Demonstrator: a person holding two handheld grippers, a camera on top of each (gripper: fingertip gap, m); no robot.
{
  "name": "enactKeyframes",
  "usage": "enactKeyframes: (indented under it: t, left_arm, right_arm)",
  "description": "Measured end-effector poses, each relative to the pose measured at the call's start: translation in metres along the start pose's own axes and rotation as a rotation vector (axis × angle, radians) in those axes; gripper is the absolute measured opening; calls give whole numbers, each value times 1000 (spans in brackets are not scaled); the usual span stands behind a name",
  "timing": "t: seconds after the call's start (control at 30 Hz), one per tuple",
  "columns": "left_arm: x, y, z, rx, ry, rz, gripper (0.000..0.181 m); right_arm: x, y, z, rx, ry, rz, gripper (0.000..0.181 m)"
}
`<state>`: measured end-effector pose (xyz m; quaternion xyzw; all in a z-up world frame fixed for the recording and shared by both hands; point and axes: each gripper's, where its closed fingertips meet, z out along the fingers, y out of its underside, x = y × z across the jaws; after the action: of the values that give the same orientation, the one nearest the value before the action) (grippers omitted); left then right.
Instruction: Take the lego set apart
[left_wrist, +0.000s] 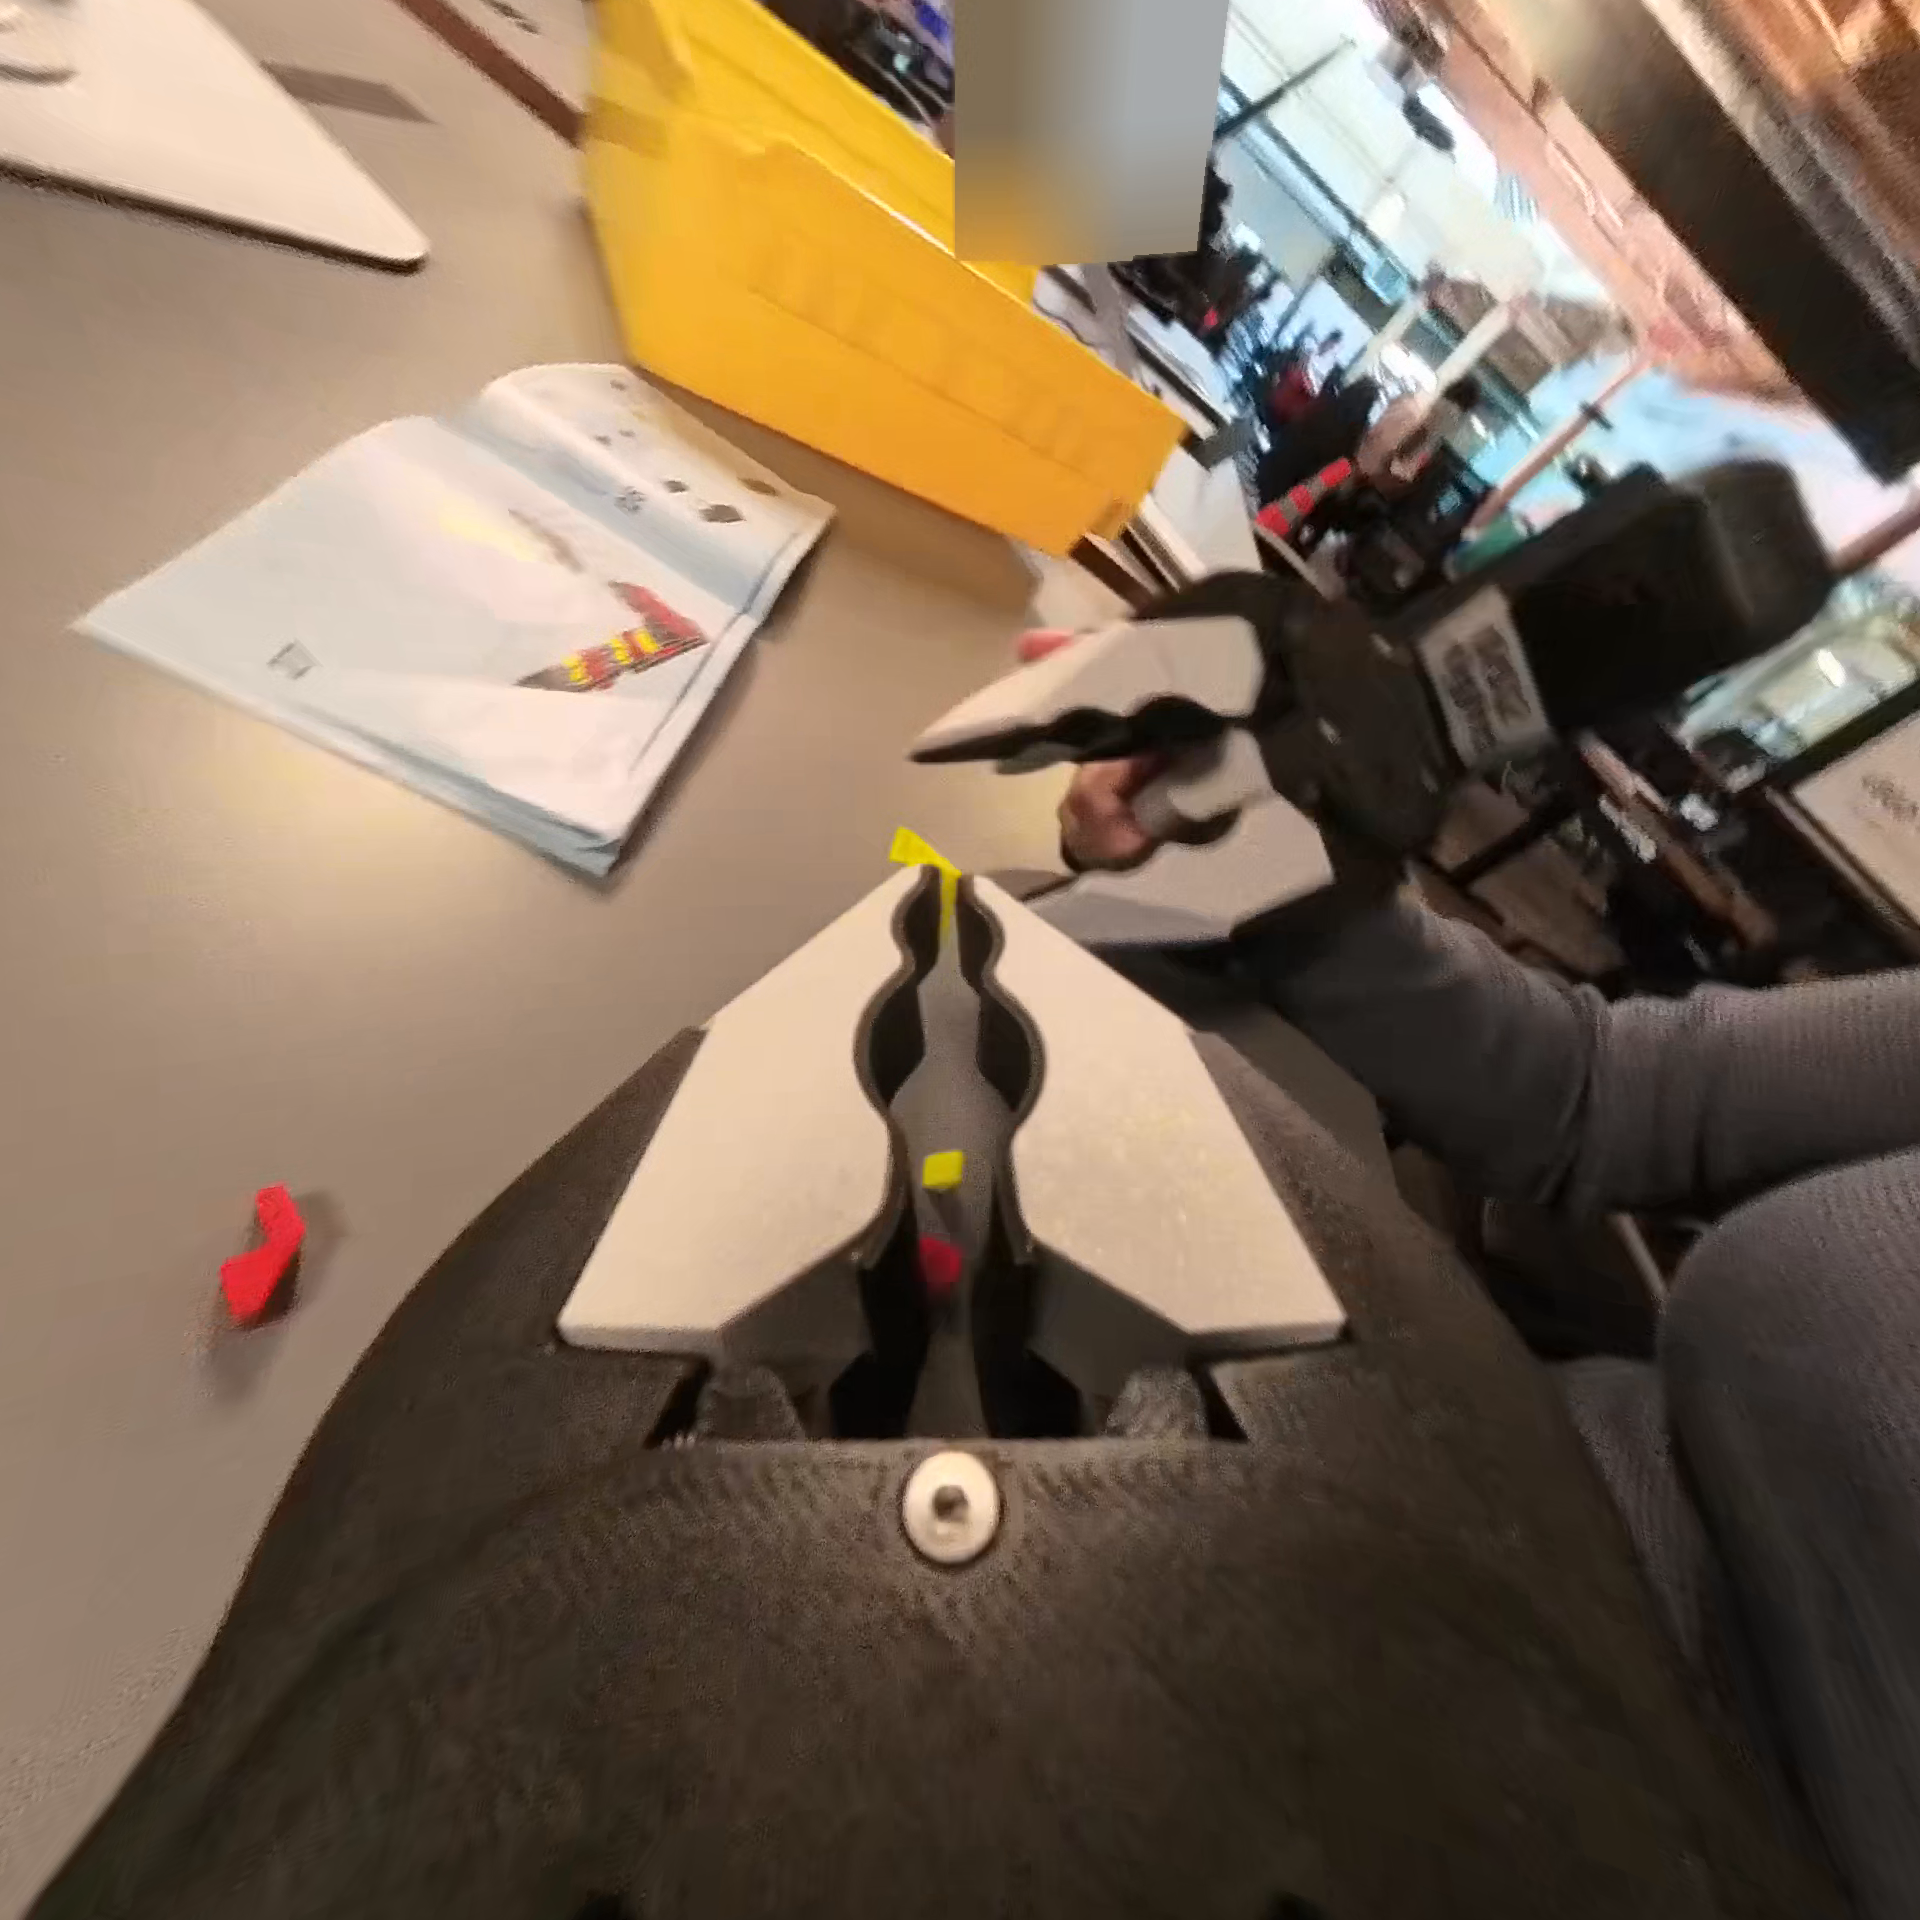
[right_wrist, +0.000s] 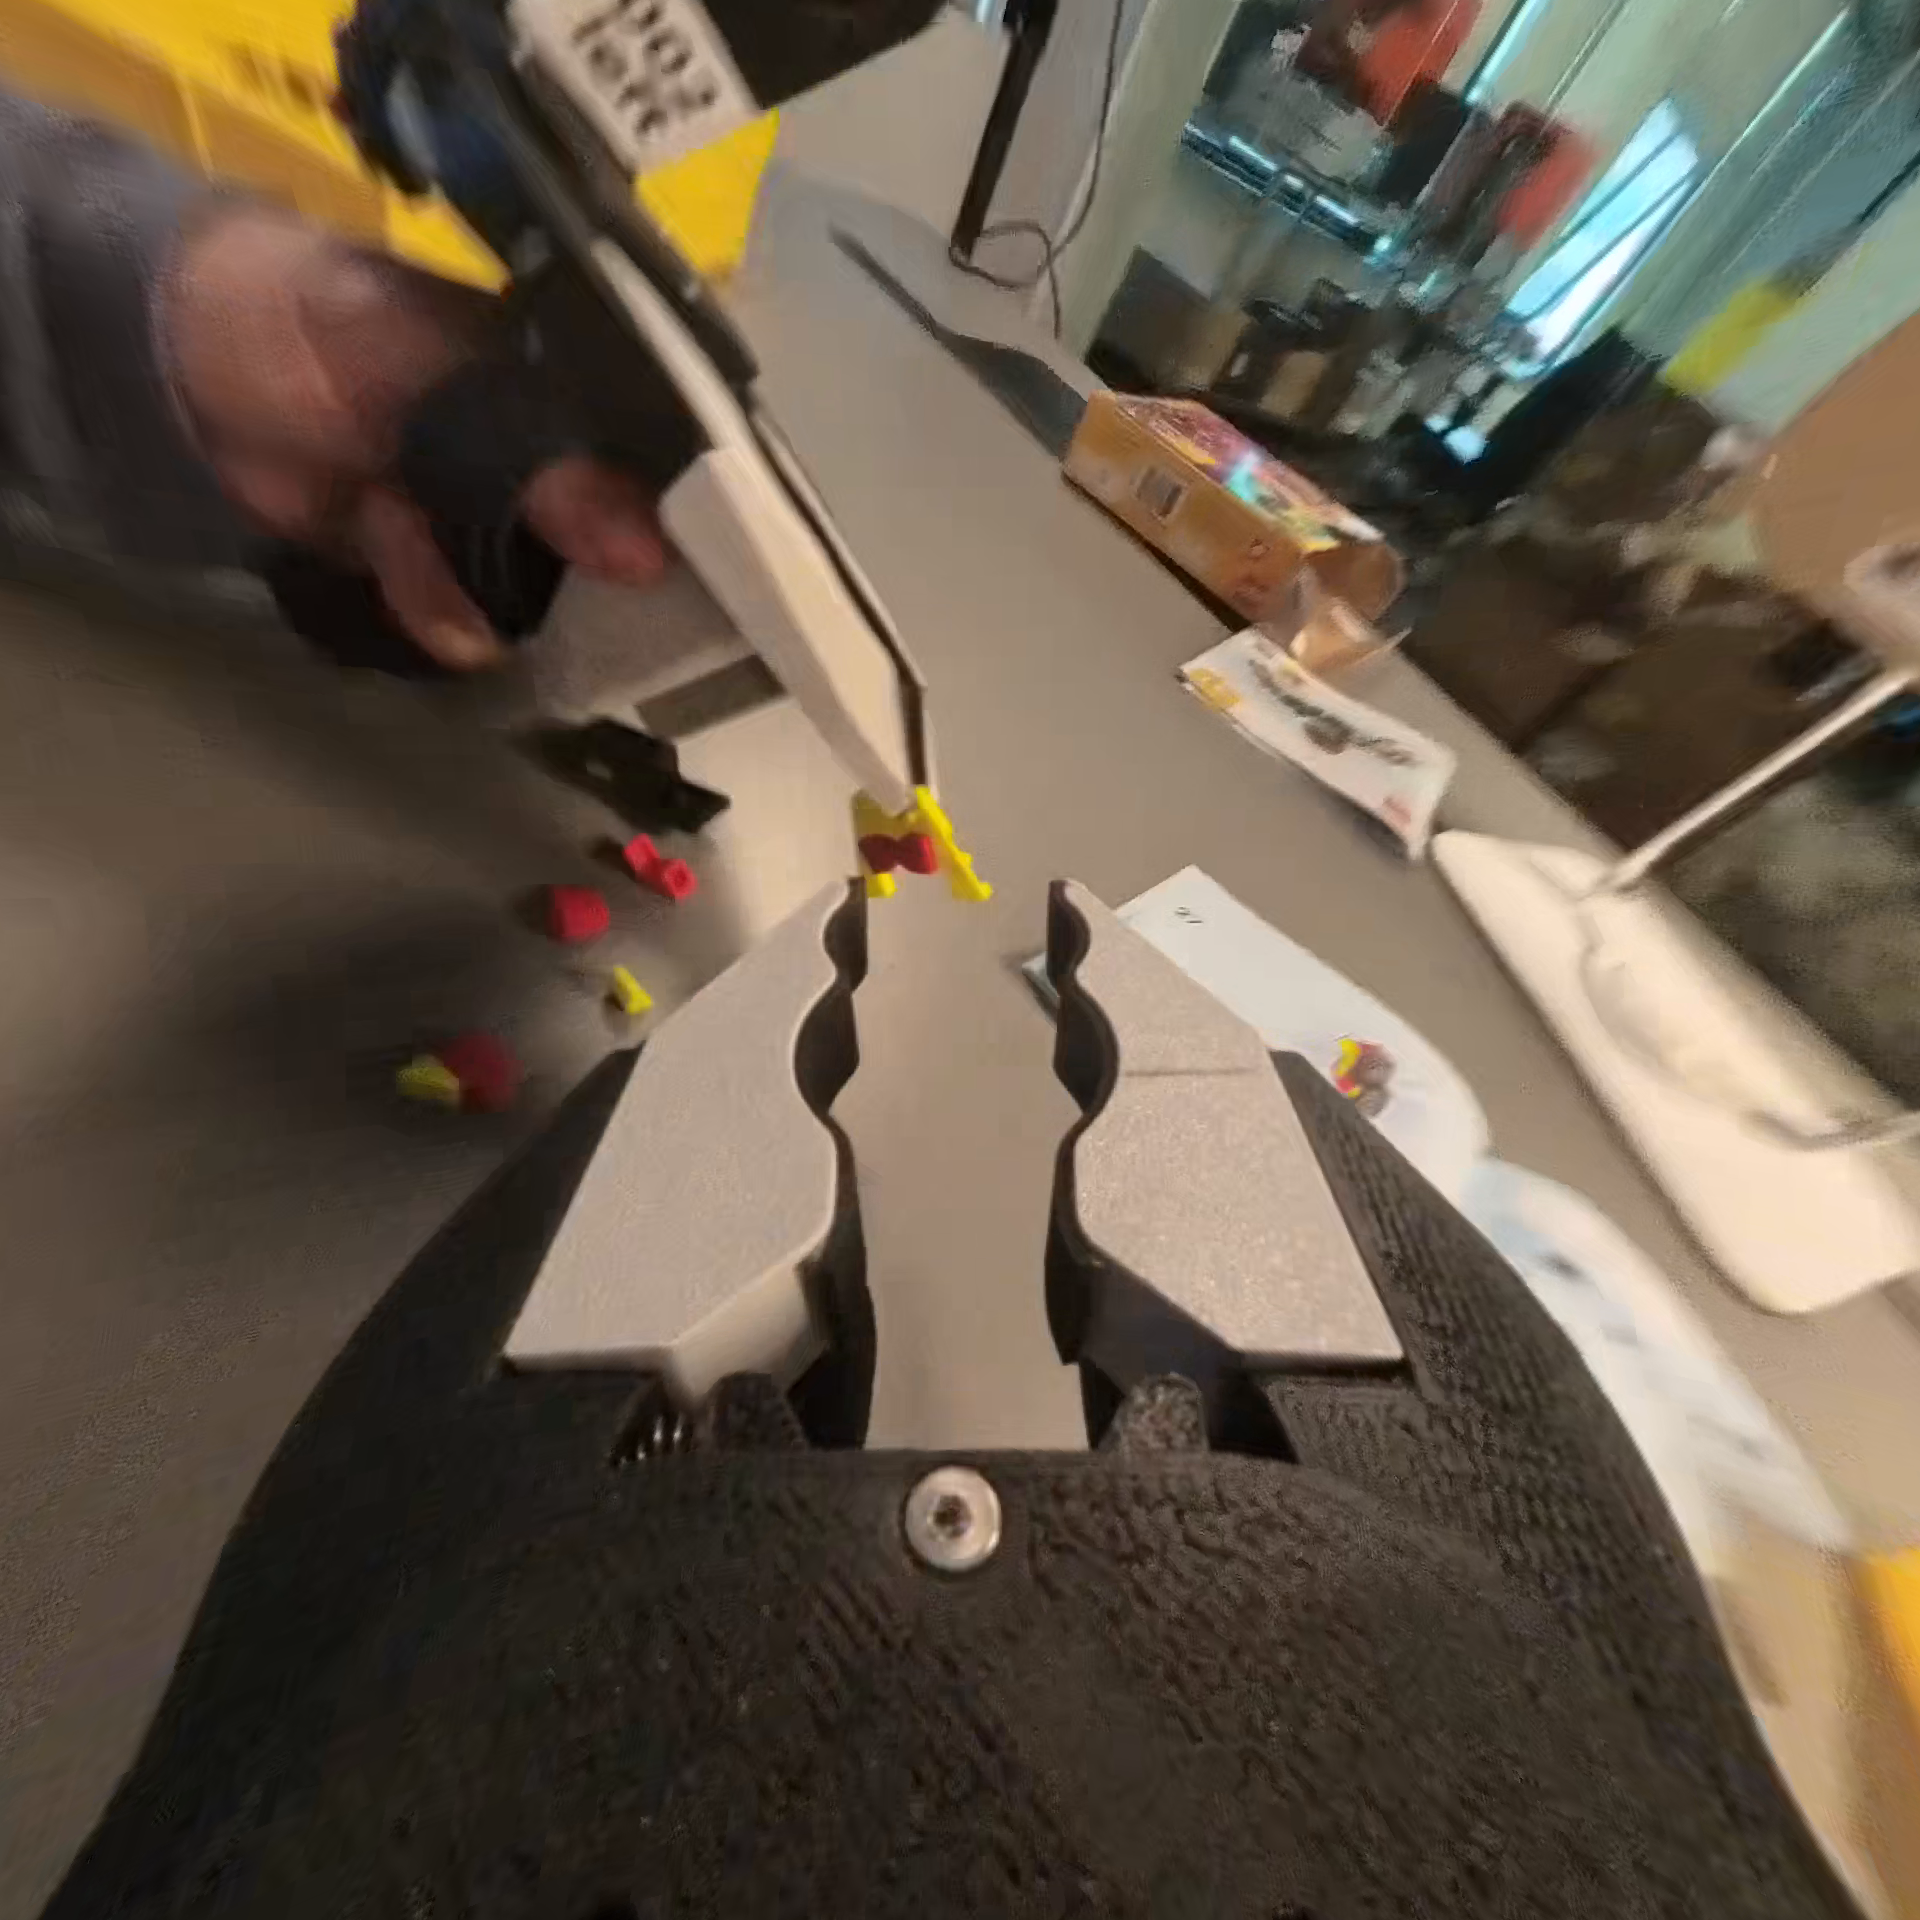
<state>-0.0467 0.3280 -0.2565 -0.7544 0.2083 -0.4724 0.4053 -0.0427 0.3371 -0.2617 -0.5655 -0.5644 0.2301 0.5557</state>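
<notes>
My left gripper (left_wrist: 940, 883) is shut on a small yellow and red lego assembly (left_wrist: 928, 854) and holds it above the table; the right wrist view shows that assembly (right_wrist: 914, 847) hanging from the left gripper's tips (right_wrist: 899, 795). My right gripper (right_wrist: 956, 904) is open and empty, just in front of the assembly, apart from it. It also shows in the left wrist view (left_wrist: 966, 738), held by a hand. Several loose red and yellow pieces (right_wrist: 577, 914) and a black piece (right_wrist: 623, 774) lie on the table at left. One red piece (left_wrist: 262, 1252) lies at the left.
An open instruction booklet (left_wrist: 468, 592) and a yellow bin (left_wrist: 862, 312) lie ahead of the left gripper. A lego box (right_wrist: 1216, 509), a small leaflet (right_wrist: 1320, 738), paper sheets (right_wrist: 1195, 935) and a white stand base (right_wrist: 1683, 1081) sit right of the right gripper. Both grippers' tips are close together, under 4 cm apart.
</notes>
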Motion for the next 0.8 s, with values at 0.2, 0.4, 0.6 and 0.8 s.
enactKeyframes:
  t: [0.2, 0.4, 0.6, 0.8]
  left_arm:
    - [-20, 5, -1, 9, -61, -119, 1]
    - [-22, 6, 0, 16, -36, -201, 1]
    - [-24, 3, -2, 44, -8, -275, 0]
    - [-25, -1, -6, 72, 27, -343, 0]
  right_arm:
    - [-11, -4, 16, -111, 184, -335, 23]
    - [-10, 12, 26, -230, 204, -277, 17]
    - [-8, 13, 29, -234, 225, -237, 13]
    - [-5, 9, 32, -224, 264, -228, 11]
